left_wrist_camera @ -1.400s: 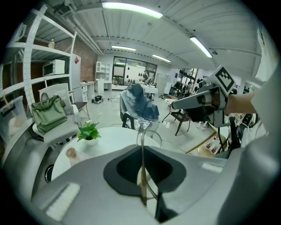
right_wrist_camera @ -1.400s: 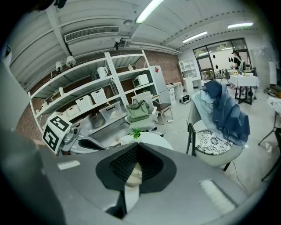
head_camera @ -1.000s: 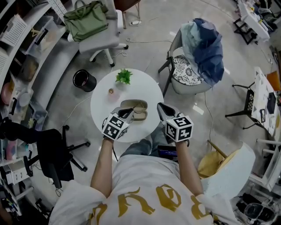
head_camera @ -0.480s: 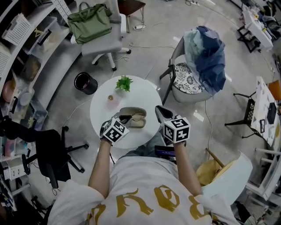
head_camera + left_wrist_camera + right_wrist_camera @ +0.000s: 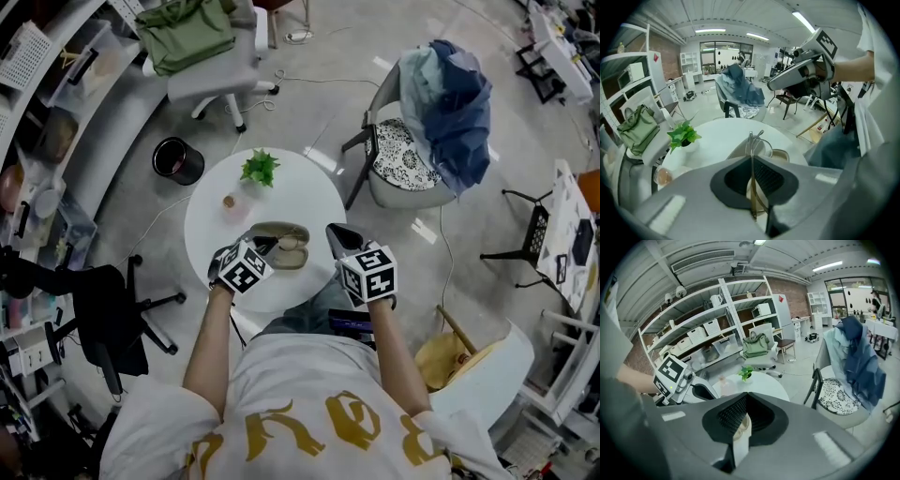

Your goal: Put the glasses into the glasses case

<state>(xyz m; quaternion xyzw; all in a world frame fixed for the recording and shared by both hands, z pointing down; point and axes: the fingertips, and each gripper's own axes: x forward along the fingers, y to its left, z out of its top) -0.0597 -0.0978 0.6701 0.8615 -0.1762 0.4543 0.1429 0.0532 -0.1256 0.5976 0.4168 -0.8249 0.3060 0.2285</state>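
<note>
An open beige glasses case [image 5: 284,246] lies on the near part of the round white table [image 5: 309,192]. My left gripper [image 5: 265,247] sits at the case's left end, shut on thin metal-framed glasses [image 5: 751,140]. The frame runs upright between the jaws, above the case [image 5: 780,154]. My right gripper [image 5: 334,231] hovers to the right of the case, over the table's edge. It is shut [image 5: 746,395], and I see nothing held in it. In the right gripper view a sliver of the case shows below the jaws' tips.
A small potted plant [image 5: 261,167] and a little pinkish jar [image 5: 228,202] stand on the table's far side. Around the table are a black bin [image 5: 175,159], a chair draped with blue clothes [image 5: 441,103], a grey chair with a green bag [image 5: 187,33] and a black office chair [image 5: 112,319].
The head view has shifted a little. Both grippers keep about the same places by the case, the left still shut on the glasses.
</note>
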